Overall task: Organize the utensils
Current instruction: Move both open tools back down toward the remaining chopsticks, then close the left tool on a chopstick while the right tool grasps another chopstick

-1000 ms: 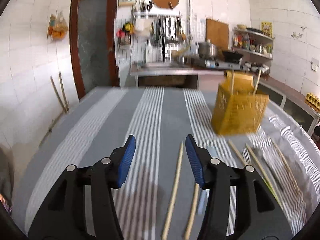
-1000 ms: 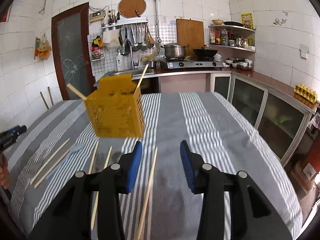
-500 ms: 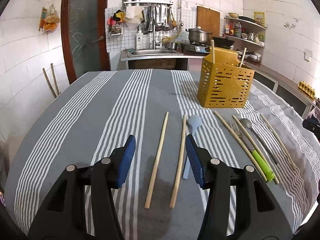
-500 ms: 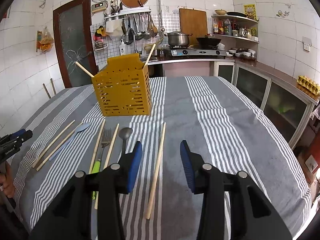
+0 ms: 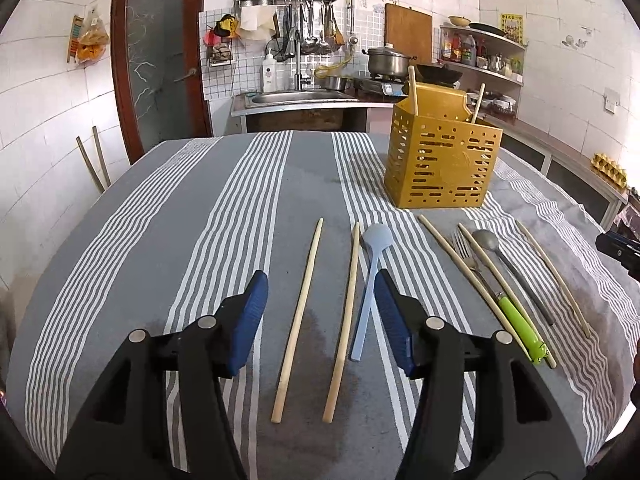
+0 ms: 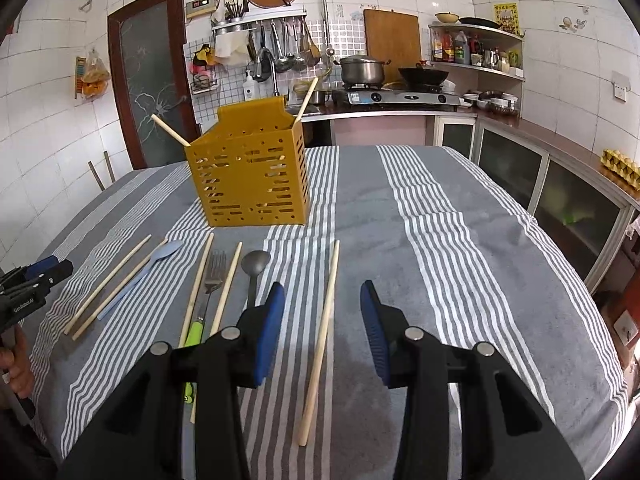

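A yellow slotted utensil holder [image 5: 442, 162] [image 6: 250, 178] stands on the grey striped tablecloth with two chopsticks leaning in it. In front of it lie several wooden chopsticks, a light blue spoon [image 5: 370, 286] [image 6: 140, 274], a green-handled fork [image 5: 498, 298] [image 6: 204, 300] and a grey spoon [image 5: 510, 266] [image 6: 253, 276]. My left gripper [image 5: 320, 312] hovers above two chopsticks [image 5: 298, 312] and its jaws are opening, with nothing pressed between them. My right gripper [image 6: 322, 320] hangs open over a single chopstick [image 6: 320, 340]. The left gripper also shows in the right wrist view at the left edge [image 6: 34, 286].
The tablecloth [image 6: 460, 248] covers the whole table and drops off at the near and right edges. Behind the table stand a sink counter [image 5: 296, 100], a stove with a pot [image 6: 362, 72], a shelf of bottles and a brown door [image 5: 160, 64]. A hand [image 6: 18, 364] holds the left gripper.
Both views have tilted down and moved nearer the table, so the utensils now lie between and around the jaws. The left jaws stand slightly wider; the right ones are unchanged.
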`<state>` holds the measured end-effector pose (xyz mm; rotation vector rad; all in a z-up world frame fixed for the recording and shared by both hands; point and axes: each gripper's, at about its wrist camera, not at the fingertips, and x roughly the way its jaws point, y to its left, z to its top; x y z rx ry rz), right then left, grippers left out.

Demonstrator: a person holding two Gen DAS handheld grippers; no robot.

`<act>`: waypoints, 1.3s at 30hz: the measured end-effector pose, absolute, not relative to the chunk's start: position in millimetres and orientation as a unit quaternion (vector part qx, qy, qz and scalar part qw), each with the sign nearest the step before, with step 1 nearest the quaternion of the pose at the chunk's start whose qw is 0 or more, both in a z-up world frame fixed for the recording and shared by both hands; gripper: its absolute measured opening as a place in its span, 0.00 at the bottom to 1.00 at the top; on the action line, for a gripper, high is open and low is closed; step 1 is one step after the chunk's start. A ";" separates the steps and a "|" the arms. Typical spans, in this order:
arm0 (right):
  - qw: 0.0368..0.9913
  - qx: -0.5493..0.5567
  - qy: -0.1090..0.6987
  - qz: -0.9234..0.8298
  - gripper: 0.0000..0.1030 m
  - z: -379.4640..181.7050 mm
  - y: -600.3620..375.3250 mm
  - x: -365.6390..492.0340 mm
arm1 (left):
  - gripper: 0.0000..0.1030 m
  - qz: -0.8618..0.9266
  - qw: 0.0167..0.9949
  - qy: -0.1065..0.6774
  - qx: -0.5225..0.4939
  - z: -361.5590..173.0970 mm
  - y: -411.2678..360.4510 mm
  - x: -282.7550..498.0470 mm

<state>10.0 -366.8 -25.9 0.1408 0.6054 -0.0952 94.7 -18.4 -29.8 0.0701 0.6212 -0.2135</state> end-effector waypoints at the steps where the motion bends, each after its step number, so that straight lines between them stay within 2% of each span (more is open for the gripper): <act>1: 0.951 0.069 0.298 -0.046 0.39 -25.8 -367.1 11.1 | 0.53 -0.104 0.946 0.306 0.035 -30.4 -18.4 95.4; 10: 0.949 0.066 0.306 -0.033 0.41 -25.4 -363.4 24.7 | 0.53 -0.107 0.941 0.319 0.040 -33.4 -22.8 107.8; 13: 0.948 0.064 0.310 -0.035 0.44 -26.1 -364.9 31.5 | 0.53 -0.114 0.937 0.328 0.044 -35.7 -26.8 115.4; 28: 0.917 0.059 0.391 -0.049 0.44 -53.0 -386.9 116.6 | 0.52 -0.154 0.904 0.394 0.064 -48.9 -50.3 193.1; 36: 0.914 0.058 0.399 -0.045 0.44 -58.9 -386.5 130.1 | 0.36 -0.162 0.888 0.424 0.075 -60.2 -62.2 223.5; 39: 0.913 0.058 0.402 -0.047 0.44 -61.6 -388.8 134.0 | 0.34 -0.164 0.884 0.430 0.087 -65.8 -70.2 231.5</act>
